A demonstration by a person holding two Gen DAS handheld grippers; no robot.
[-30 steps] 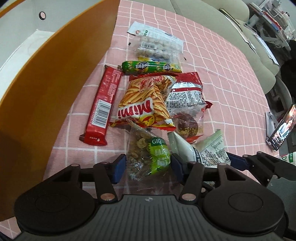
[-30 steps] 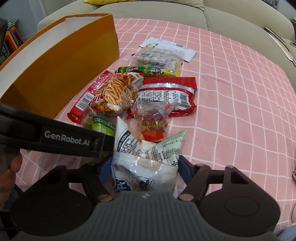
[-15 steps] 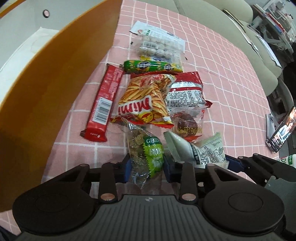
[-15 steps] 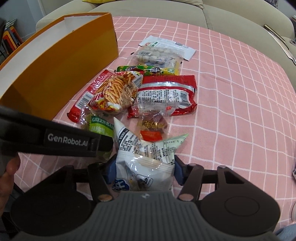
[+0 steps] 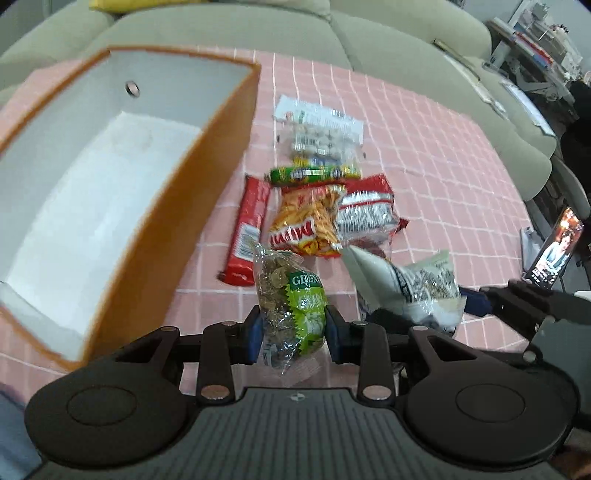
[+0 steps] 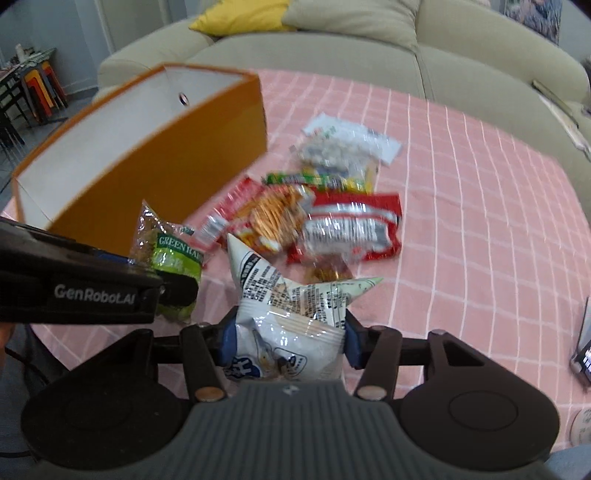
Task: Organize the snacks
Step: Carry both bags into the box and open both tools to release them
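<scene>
My left gripper point(image 5: 293, 328) is shut on a clear bag with a green label point(image 5: 291, 295), held above the pink checked cloth. The same green bag point(image 6: 173, 254) shows at the left of the right wrist view. My right gripper point(image 6: 286, 339) has its jaws closing, and their pads press a white printed snack bag point(image 6: 288, 295), also lifted. Beyond lies the pile: a red bar point(image 5: 249, 229), orange Mimi chips point(image 5: 310, 221), a red bag point(image 5: 369, 210), a green sausage stick point(image 5: 314, 172) and a clear pack of white balls point(image 5: 321, 136).
An open orange box point(image 5: 177, 206) with a white inside stands left of the pile. A phone point(image 5: 554, 247) is propped at the table's right edge. A beige sofa point(image 5: 221, 26) runs behind the table, with a yellow cushion point(image 6: 240, 14) on it.
Both grippers closed on their bags and rose off the cloth, lifting the green bag and the white bag. The inside of the orange box has come into view.
</scene>
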